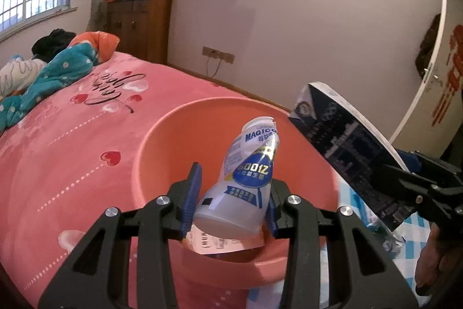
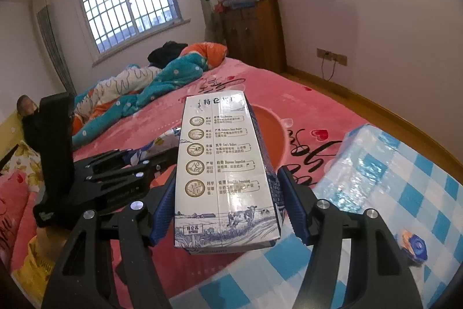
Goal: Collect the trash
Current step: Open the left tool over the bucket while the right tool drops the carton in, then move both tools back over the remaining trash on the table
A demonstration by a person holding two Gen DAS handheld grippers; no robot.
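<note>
Holding left gripper (image 1: 230, 201): fingers clamped the white bottle (image 1: 246, 178), tilted over the pink basin (image 1: 162, 152) on the bed (image 1: 72, 164).
Right gripper (image 2: 227, 210): fingers squeezed the milk carton (image 2: 222, 164), beside the basin.

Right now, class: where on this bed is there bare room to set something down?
Free: the pink bedspread between the basin and the teal blanket. Crowded: the basin mouth, where the left tool holds the bottle, and the checked pack beside the milk carton.
</note>
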